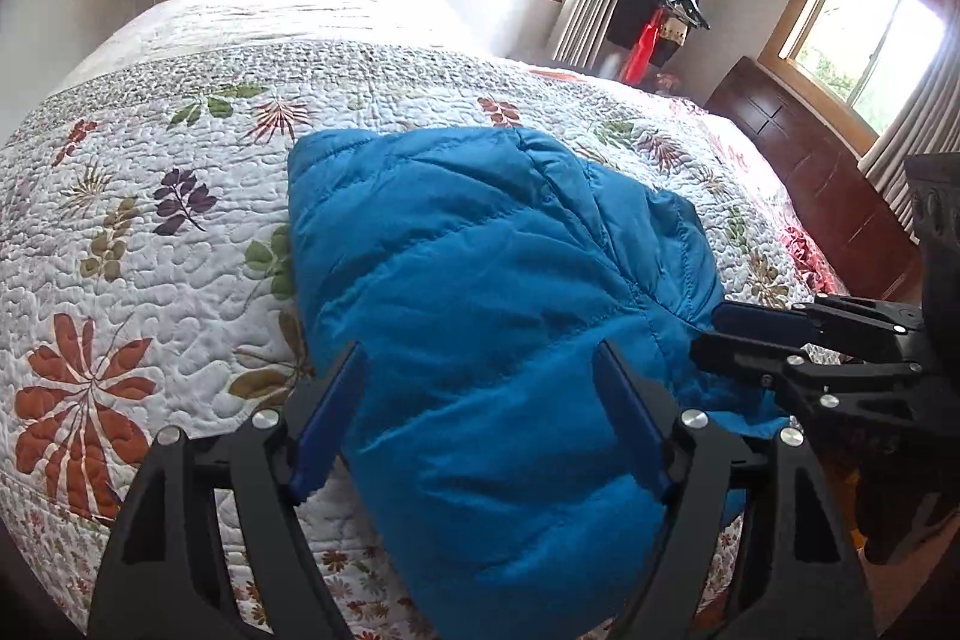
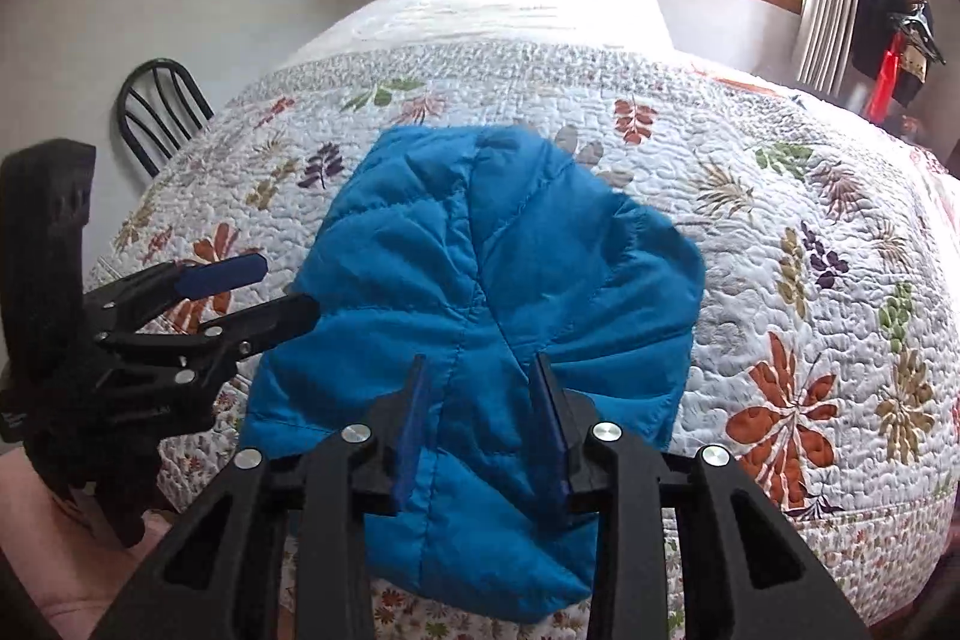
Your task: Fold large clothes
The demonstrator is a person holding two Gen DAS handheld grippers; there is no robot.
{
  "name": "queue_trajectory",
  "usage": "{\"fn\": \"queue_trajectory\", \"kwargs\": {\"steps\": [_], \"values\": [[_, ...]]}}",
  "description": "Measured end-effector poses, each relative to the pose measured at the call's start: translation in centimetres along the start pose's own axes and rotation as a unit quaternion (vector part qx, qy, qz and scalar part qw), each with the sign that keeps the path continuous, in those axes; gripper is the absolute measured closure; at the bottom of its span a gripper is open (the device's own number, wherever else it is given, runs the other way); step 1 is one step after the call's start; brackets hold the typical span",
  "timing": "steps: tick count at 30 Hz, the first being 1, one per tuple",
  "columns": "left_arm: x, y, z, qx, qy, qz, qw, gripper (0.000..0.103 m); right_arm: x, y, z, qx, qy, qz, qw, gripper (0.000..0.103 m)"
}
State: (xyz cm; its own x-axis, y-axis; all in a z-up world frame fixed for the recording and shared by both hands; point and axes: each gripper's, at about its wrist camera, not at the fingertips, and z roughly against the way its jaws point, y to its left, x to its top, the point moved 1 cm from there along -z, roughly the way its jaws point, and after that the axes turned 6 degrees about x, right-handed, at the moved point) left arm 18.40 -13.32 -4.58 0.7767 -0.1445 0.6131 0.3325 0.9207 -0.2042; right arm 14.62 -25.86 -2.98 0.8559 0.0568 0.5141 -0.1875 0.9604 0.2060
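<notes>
A blue quilted puffer jacket (image 1: 492, 280) lies folded into a compact bundle on the floral quilt of the bed; it also shows in the right wrist view (image 2: 480, 304). My left gripper (image 1: 480, 358) is open above the bundle's near part, holding nothing. It also shows in the right wrist view (image 2: 282, 289) at the bundle's left edge. My right gripper (image 2: 480, 364) is open above the bundle's near end, holding nothing. It also shows in the left wrist view (image 1: 714, 331) at the bundle's right edge.
The bed's floral quilt (image 1: 150, 220) spreads around the jacket. A dark wooden headboard (image 1: 810, 172) stands at the right. A coat rack (image 1: 666, 10) with dark clothes stands by the curtains. A black chair (image 2: 159, 112) stands left of the bed.
</notes>
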Motion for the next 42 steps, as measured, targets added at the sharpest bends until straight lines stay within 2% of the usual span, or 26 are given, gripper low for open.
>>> {"fn": "queue_trajectory", "kwargs": {"steps": [3, 5, 11, 23, 28, 30, 32, 33, 35, 36, 40, 42], "values": [[-0.4, 0.3, -2.1, -0.004, 0.029, 0.0, 0.9996, 0.027, -0.6, -1.0, -1.6, 0.0, 0.012, -0.009, 1.0, 0.072], [-0.6, 0.5, -2.8, -0.002, 0.031, -0.004, 0.9995, 0.025, -1.1, -1.5, -2.1, 0.003, 0.014, -0.016, 1.0, 0.077], [-0.7, 0.9, -4.6, -0.009, 0.055, -0.017, 0.9983, 0.026, -1.5, -2.4, -4.3, 0.007, 0.029, -0.023, 0.999, 0.077], [-1.0, 1.0, -5.9, 0.002, 0.055, -0.025, 0.9981, 0.025, -1.8, -2.9, -5.6, 0.009, 0.014, -0.037, 0.999, 0.078], [-0.8, 1.4, -5.0, -0.002, 0.055, -0.015, 0.9984, 0.025, -1.7, -2.3, -4.1, 0.003, -0.004, -0.036, 0.999, 0.077], [-0.8, 1.8, -4.0, -0.006, 0.052, -0.008, 0.9986, 0.025, -1.9, -2.1, -2.5, 0.011, -0.024, -0.037, 0.999, 0.071], [-0.9, 2.0, -2.9, 0.01, 0.041, -0.015, 0.999, 0.023, -2.1, -2.2, -0.7, 0.027, -0.045, -0.044, 0.998, 0.058], [-1.0, 2.2, -2.4, 0.018, 0.034, -0.019, 0.9991, 0.022, -2.2, -2.3, 0.1, 0.022, -0.054, -0.045, 0.997, 0.056], [-1.1, 2.7, -1.6, 0.027, 0.026, -0.018, 0.9991, 0.018, -2.5, -2.4, 1.1, -0.008, -0.062, -0.039, 0.997, 0.039], [-1.1, 3.0, -1.5, 0.03, 0.026, -0.016, 0.9991, 0.017, -2.6, -2.6, 1.4, -0.019, -0.064, -0.041, 0.997, 0.036], [-1.0, 4.5, -1.8, 0.029, 0.036, 0.001, 0.9989, 0.015, -3.0, -4.3, 1.0, -0.033, -0.047, -0.062, 0.996, 0.029], [-1.2, 5.3, -2.5, 0.013, 0.05, 0.013, 0.9986, 0.013, -3.4, -5.5, 0.3, -0.025, -0.038, -0.079, 0.996, 0.025]]}}
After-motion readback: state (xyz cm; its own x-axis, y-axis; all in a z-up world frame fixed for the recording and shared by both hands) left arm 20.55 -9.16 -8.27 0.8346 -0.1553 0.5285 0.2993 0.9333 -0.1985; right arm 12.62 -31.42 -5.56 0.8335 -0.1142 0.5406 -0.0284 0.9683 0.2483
